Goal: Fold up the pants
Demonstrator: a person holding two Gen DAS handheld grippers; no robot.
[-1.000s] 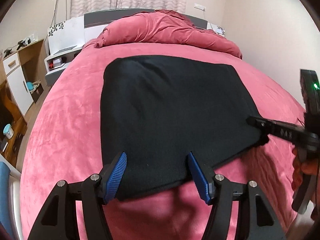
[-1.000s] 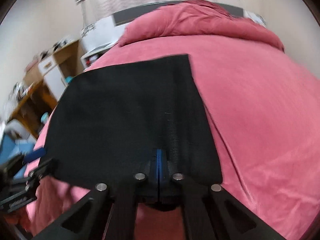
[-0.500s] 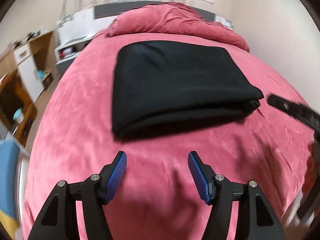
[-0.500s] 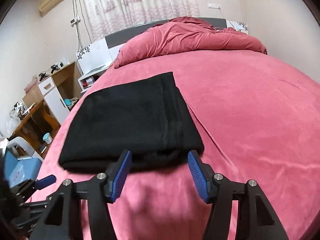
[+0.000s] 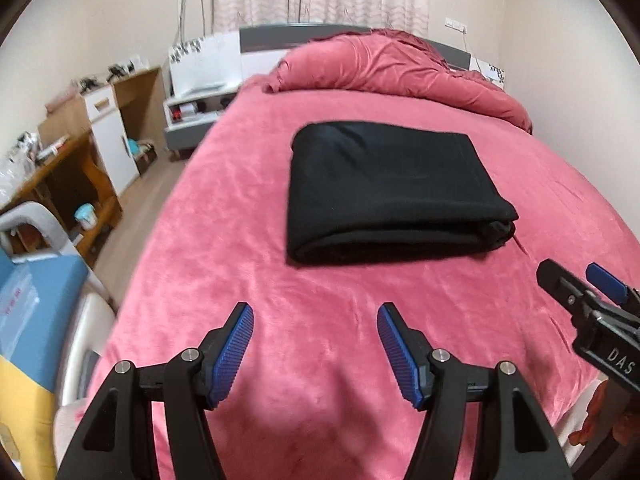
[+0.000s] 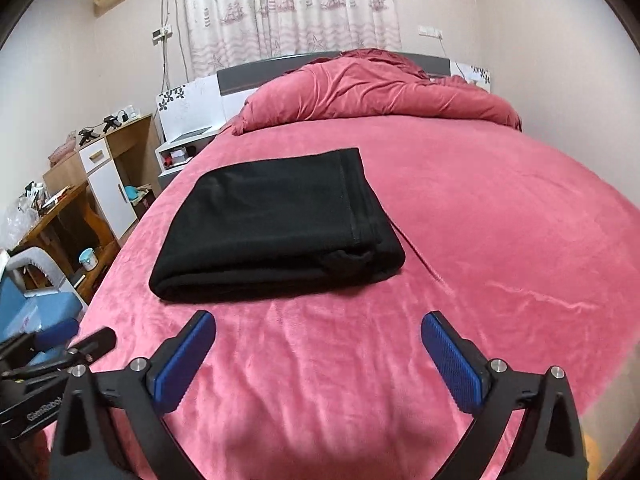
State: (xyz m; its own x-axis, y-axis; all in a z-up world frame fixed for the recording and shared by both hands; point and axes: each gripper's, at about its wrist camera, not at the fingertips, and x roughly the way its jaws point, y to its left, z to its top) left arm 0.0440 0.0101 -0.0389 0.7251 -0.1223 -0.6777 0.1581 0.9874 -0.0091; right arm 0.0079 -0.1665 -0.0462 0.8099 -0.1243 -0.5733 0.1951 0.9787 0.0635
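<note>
My fingers point(image 5: 236, 354) on the left gripper point(image 5: 316, 354) stand wide and empty, my right gripper point(image 6: 320, 360) is opening with nothing between its jaws, and the black pants point(image 5: 388, 188) lie folded mid-frame on the pink bed point(image 5: 320, 320), so folding appears complete.

One folded pants point(image 5: 388, 188), two hand-held grippers point(image 5: 316, 354), one bed point(image 5: 240, 240).

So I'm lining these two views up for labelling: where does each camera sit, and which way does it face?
Left wrist: on the left gripper, looking up the bed at the folded pants; right gripper at its right edge.
Right wrist: on the right gripper, jaws opening, empty; pants ahead-left; left gripper at lower left.
Shared: pants, bed, headboard, curtain.
</note>
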